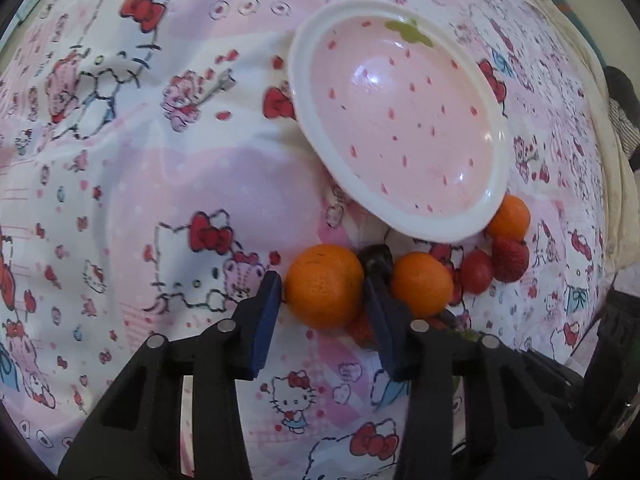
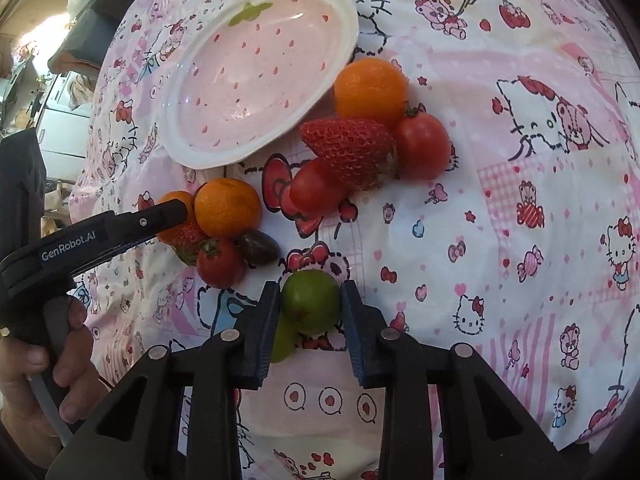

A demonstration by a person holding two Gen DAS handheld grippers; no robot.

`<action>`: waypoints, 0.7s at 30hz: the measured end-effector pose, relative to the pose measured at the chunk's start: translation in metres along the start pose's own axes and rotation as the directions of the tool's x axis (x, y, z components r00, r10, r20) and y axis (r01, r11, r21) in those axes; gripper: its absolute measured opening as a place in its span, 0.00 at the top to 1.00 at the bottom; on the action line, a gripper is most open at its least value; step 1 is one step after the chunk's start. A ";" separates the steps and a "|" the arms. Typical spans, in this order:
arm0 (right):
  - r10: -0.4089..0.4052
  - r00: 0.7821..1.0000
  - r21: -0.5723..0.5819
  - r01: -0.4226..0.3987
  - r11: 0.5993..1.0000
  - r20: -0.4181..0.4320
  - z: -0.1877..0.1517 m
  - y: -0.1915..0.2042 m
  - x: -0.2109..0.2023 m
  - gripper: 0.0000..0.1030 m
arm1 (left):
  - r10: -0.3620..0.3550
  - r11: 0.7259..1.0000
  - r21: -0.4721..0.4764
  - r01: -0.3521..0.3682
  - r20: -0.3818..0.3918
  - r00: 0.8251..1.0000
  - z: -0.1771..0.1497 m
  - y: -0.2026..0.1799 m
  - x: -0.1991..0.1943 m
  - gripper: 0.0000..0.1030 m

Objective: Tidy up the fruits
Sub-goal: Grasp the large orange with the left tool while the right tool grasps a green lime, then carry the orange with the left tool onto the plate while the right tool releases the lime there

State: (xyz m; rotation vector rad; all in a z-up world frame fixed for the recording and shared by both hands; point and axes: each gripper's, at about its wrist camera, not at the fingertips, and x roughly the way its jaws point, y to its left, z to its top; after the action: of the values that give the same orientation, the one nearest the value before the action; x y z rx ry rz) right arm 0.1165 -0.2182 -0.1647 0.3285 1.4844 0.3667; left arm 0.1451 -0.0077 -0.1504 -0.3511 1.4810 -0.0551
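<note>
While both grippers sit low over the cartoon-print cloth (image 1: 160, 168), each has a fruit between its pads. The left gripper (image 1: 322, 300) has clamped the near mandarin (image 1: 324, 292) across its widest part, pads touching both flanks. The right gripper (image 2: 310, 300) is clenched on a green round fruit (image 2: 310, 300), likely a lime or a green tomato, again held at the equator.

The strawberry-print bowl (image 2: 340, 20) is empty, at 11 o'clock in the right wrist view and at 1 o'clock in the left. In the right wrist view the loose fruit lies just below the bowl: another mandarin (image 2: 370, 88) at 12, a strawberry (image 2: 348, 152) touching it, and cherry tomatoes (image 2: 422, 146) alongside. A second cluster at 9 o'clock has a small tomato (image 2: 218, 262) and a dark oval fruit (image 2: 258, 246).

Handling, as a judgement: mandarins are light, with loose, springy peel and fair grip, so a mid-body squeeze is fine. The green fruit looks firm, smooth and a bit slippery, so keep the pads centred or it pops out. Strawberries are soft and bruise easily, so take them lightly across the shoulders. Cherry tomatoes are glossy and roll, so grip them gently and dead-centre. The bowl looks like light plastic and may skid on the cloth when fruit drops in.
</note>
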 end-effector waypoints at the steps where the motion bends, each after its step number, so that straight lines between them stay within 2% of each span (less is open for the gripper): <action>1: 0.001 1.000 0.003 -0.001 1.000 -0.002 0.000 -0.001 0.001 0.68 | 0.001 1.000 -0.004 -0.001 0.000 1.000 0.000 -0.001 0.001 0.60; 7: 0.020 1.000 0.020 -0.020 1.000 0.002 -0.002 -0.003 0.000 0.70 | -0.025 1.000 -0.011 0.025 0.008 1.000 -0.002 -0.001 0.000 0.66; 14: 0.092 0.995 0.057 -0.094 0.994 0.043 -0.003 -0.009 -0.014 0.70 | -0.039 0.999 -0.005 0.040 0.096 0.995 -0.007 0.008 -0.032 0.66; 18: 0.160 0.983 0.083 -0.168 0.982 0.088 -0.002 -0.014 -0.029 0.70 | -0.024 1.000 0.006 0.023 0.165 0.986 -0.005 0.011 -0.054 0.66; 21: 0.232 0.965 0.112 -0.245 0.963 0.120 0.002 -0.018 -0.041 0.70 | -0.035 0.999 0.002 0.035 0.192 0.981 0.001 0.013 -0.068 0.66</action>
State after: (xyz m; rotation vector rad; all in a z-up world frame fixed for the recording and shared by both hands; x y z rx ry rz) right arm 0.1167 -0.2522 -0.1352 0.6232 1.3698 0.4418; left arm 0.1369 0.0222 -0.0881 -0.3734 1.2843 -0.0469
